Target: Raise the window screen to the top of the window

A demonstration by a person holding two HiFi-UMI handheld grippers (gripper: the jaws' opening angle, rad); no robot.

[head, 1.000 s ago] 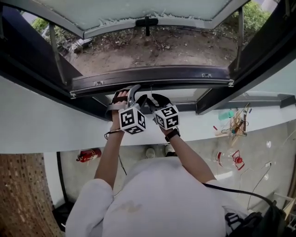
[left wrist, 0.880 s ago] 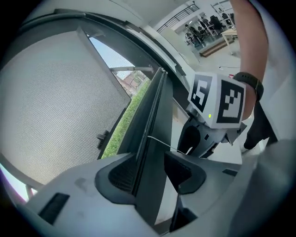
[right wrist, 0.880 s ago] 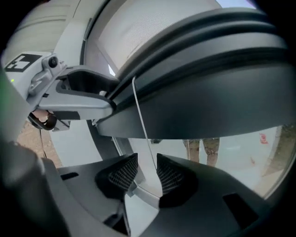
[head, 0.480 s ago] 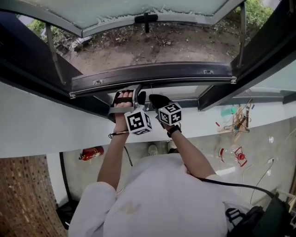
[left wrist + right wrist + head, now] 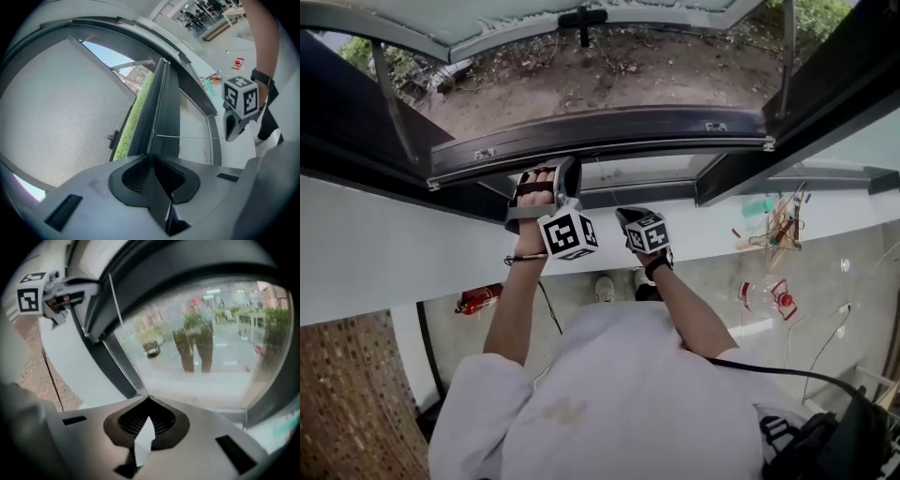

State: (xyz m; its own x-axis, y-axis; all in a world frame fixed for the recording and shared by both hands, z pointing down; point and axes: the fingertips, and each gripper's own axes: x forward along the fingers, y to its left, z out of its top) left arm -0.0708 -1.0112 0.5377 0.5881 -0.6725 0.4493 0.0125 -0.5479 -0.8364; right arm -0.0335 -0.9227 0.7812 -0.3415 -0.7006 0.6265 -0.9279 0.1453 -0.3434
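The dark screen rail curves across the window opening, below the swung-out sash. My left gripper reaches up to this rail. In the left gripper view its jaws are closing, and the thin edge of the rail runs in between their tips. A thin cord crosses just beyond them. My right gripper hangs lower, off the rail, over the white sill. It is shut with nothing in it and faces the lower glass pane.
A white sill runs below the window frame. A red fire extinguisher lies on the floor below. Hangers and small clutter sit at the right, and a black cable trails from the person. Bare soil lies outside.
The right gripper has dropped away from the rail and shut empty. The left gripper stayed at the rail and its jaws went from wide open to nearly together.
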